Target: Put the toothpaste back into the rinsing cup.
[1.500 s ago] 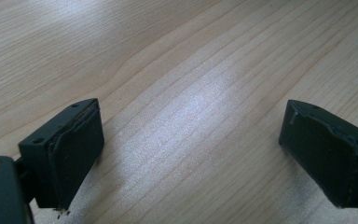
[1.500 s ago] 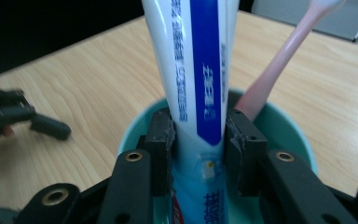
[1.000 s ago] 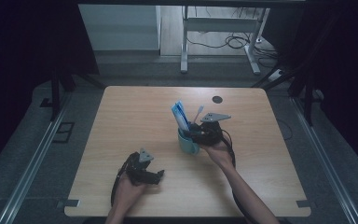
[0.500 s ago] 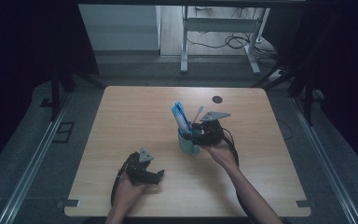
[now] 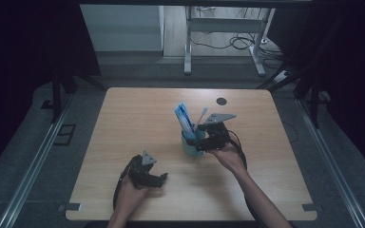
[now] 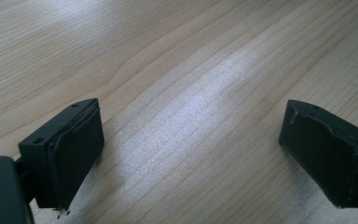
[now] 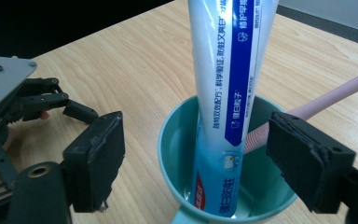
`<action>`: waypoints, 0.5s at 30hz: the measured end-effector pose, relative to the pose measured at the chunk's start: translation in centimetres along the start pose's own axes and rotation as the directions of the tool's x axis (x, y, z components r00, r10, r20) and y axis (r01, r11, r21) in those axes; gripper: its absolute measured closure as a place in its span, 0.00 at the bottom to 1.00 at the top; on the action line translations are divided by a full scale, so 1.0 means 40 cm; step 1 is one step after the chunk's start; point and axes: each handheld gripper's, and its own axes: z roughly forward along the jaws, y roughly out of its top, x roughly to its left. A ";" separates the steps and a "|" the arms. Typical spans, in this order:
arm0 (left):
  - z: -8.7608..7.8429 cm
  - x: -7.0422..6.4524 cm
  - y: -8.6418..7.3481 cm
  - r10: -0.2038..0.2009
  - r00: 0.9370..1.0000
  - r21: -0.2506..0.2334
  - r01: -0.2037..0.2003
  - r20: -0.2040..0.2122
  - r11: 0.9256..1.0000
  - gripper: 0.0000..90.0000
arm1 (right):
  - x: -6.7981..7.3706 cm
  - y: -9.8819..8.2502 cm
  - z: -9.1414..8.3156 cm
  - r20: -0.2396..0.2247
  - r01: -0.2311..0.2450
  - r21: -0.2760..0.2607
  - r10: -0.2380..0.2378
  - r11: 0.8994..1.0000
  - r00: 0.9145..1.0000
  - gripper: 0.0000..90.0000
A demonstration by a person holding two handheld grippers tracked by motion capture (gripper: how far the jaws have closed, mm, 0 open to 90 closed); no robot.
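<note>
At frame centre, your right tool (image 7: pixel 193 163), jaws just spread, straddles the toothpaste tube (image 7: pixel 226 93) standing beside a pink toothbrush (image 7: pixel 326 100) in the teal cup (image 7: pixel 177 154): release step, withdraw next; left tool (image 6: pixel 191 154) rests spread on the counter (image 5: pixel 138 118).

Chinese print runs lengthwise down the toothpaste tube (image 7: pixel 223 93) standing in the green cup (image 7: pixel 177 140): dark characters on its white side, white characters on its blue stripe. A red patch near the tube's foot carries more characters, too small to read.
</note>
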 end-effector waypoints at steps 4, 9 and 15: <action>0.000 0.000 0.000 0.000 1.000 0.001 0.000 0.000 1.000 0.07 | 0.006 0.003 -0.008 0.007 0.009 0.017 -0.009 1.000 1.000 0.16; 0.000 0.000 0.000 -0.001 1.000 0.000 0.001 0.000 1.000 0.07 | 0.014 0.004 -0.019 0.014 0.019 0.032 -0.020 0.999 1.000 0.15; 0.000 0.000 0.000 -0.003 1.000 -0.002 0.003 0.000 1.000 0.07 | 0.015 -0.005 -0.034 0.028 0.028 0.041 -0.030 0.999 0.999 0.12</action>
